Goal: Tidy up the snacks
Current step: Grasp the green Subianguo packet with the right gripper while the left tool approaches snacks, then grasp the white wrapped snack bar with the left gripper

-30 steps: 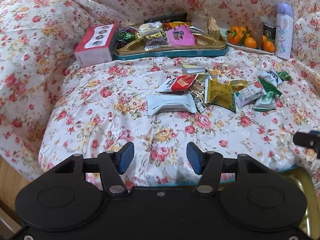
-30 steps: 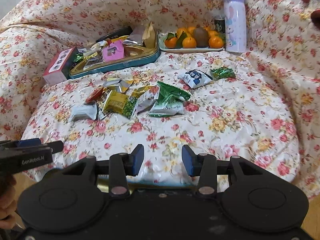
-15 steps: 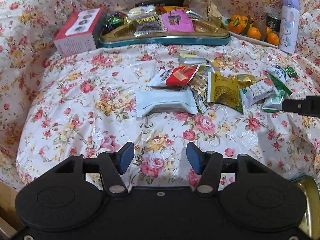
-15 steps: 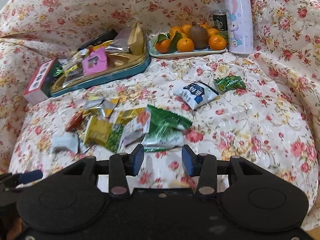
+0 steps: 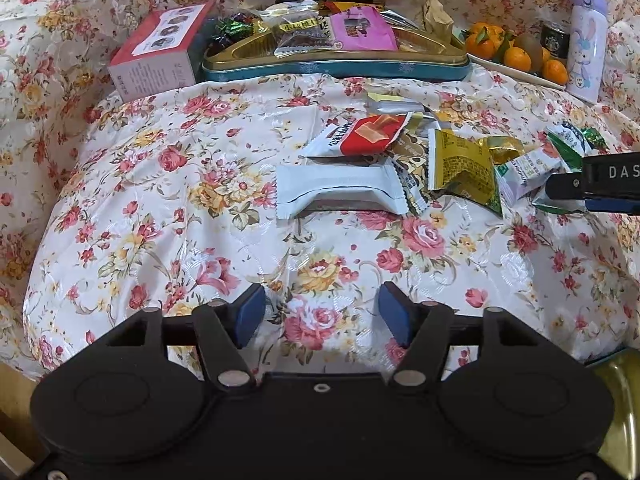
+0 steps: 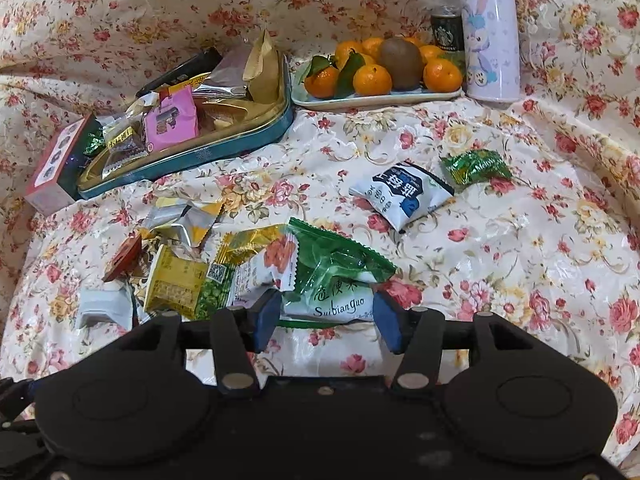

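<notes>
Loose snack packets lie in a heap on the flowered cloth: a white packet (image 5: pixel 340 188), a red-and-white one (image 5: pixel 360 138) and a yellow-green one (image 5: pixel 460 168). My left gripper (image 5: pixel 322 312) hovers short of the white packet, its jaws opening with only cloth between them. My right gripper (image 6: pixel 326 316) is low over a green-and-white packet (image 6: pixel 332 280), jaws opening; the packet's near end lies between the fingertips, pads not pressing on it. The right gripper (image 5: pixel 600 184) also shows at the heap's right end. A teal-and-gold tin tray (image 5: pixel 336 68) at the back holds several snacks.
A pink box (image 5: pixel 160 56) stands left of the tray. At back right are a plate of oranges and a kiwi (image 6: pixel 376 98), a small can (image 6: pixel 446 28) and a lilac bottle (image 6: pixel 490 32). A blue-and-white packet (image 6: pixel 402 194) and a green candy (image 6: pixel 476 168) lie apart. A gold tin (image 5: pixel 620 400) sits nearby.
Both grippers have come forward and lower toward the heap, and both jaws stand wider. The right gripper now has the green-and-white packet between its fingertips.
</notes>
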A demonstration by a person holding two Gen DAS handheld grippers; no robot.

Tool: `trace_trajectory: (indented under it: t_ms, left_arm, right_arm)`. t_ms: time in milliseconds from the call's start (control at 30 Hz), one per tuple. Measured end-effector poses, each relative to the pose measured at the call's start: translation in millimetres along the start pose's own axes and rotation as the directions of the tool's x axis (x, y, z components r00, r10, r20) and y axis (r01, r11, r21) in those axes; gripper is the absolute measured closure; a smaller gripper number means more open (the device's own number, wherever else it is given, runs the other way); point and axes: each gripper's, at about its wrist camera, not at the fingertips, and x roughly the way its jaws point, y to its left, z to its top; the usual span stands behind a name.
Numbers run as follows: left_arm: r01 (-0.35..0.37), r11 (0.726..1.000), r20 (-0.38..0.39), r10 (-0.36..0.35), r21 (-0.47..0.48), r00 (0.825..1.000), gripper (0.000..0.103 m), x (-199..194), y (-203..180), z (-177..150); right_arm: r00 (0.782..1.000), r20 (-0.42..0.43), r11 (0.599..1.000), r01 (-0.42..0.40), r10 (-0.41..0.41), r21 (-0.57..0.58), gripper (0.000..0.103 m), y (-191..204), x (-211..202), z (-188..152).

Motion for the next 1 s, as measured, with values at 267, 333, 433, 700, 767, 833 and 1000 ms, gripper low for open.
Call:
trace_trajectory:
  t_ms: [267,333,433,700,767,833,1000]
  left_arm:
    - [-0.012,1.0,0.022,0.012,0.001,1.0,0.031,-0.9,-0.7,-1.6]
    - [-0.006,1.0,0.02,0.006,0.003,1.0,0.031,-1.3,0.0,-1.0]
    - [0.006,1.0,0.024,-0.007,0.01,1.0,0.032,-2.4,1.1,-1.6]
    - [0.005,0.993,0.122,-0.019,0.116,0.992,0.039,-25.0,-8.4,7.0]
    - [-0.015,0.989,0.157,-0.009,0.15,0.988,0.039,-29.8,-12.1,13.0]
    - [-0.019,0.982,0.182,-0.015,0.186,0.983,0.039,-31.4,-13.5,18.5]
    - [-0.035,0.914,0.206,-0.054,0.405,0.977,0.039,-23.0,-22.6,25.1]
  right_arm:
    - [0.999,0.01,0.998,0.041,-0.04,-0.047,0.045,7.3,9.5,0.3]
    - [0.999,0.015,0.997,0.052,-0.051,-0.056,0.047,6.3,11.7,-1.8]
    - [0.998,0.027,0.996,0.053,-0.051,-0.069,0.048,7.1,8.8,-4.1]
    - [0.999,0.03,0.999,0.02,-0.019,-0.031,0.048,-6.5,-14.2,-11.7]
    - [0.999,0.036,1.0,0.008,-0.008,-0.022,0.048,-9.1,-22.4,-14.8]
    - [0.999,0.033,1.0,-0.008,0.009,-0.021,0.048,-11.0,-30.4,-18.2]
    - [0.998,0.031,0.998,-0.051,0.052,-0.029,0.048,-12.9,-49.7,-26.9]
